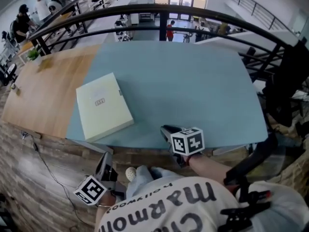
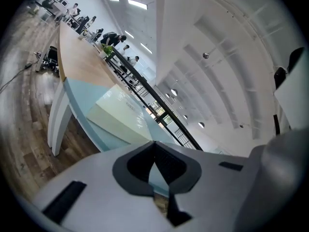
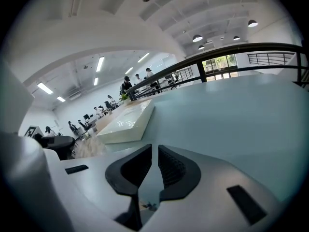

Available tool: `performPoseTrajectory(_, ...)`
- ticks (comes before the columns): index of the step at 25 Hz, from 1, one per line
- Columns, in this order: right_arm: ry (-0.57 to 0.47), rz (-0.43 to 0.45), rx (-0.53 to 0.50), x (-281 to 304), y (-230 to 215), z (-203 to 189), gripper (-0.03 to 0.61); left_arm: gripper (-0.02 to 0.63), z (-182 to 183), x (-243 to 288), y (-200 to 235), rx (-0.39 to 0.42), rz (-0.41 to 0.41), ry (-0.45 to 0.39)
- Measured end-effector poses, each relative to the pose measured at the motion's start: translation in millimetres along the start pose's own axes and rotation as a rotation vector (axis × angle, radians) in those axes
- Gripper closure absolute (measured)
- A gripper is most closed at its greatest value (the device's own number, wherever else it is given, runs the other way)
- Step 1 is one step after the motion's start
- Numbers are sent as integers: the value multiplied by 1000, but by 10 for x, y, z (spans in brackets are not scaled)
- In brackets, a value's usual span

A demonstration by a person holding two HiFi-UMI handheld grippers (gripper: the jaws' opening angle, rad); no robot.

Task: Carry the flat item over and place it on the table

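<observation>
The flat box (image 1: 104,106) is laid by the tabletop's (image 1: 193,81) near edge, long axis near-to-far, ahead-left of right gripper (image 1: 168,130), ahead of left gripper (image 1: 104,162); both jaw pairs closed, nothing gripped.

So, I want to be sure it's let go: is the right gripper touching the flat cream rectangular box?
Apart. The head view shows bare blue tabletop between the right gripper and the flat cream rectangular box; the right gripper view shows its jaws shut on nothing.
</observation>
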State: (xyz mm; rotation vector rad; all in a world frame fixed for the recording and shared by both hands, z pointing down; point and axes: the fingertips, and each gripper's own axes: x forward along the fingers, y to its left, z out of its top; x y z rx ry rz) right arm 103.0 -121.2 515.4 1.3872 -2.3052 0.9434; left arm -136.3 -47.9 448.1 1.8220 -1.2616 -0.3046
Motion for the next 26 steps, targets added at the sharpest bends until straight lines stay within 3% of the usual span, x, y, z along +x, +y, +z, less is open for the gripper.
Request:
performPoseTrajectory(6,34,12,-5,-513,-464,-400,525,611,-759,-44,-207,-47,28,8)
performPoseTrajectory(11,40,11,-16,-771,-655,-560,525,611,-1115,-135,-330,-65,45,16)
performPoseTrajectory(26,58,43,-36,-1003,-773,-724,525,611,-1408,-186,-593,-28,44,35)
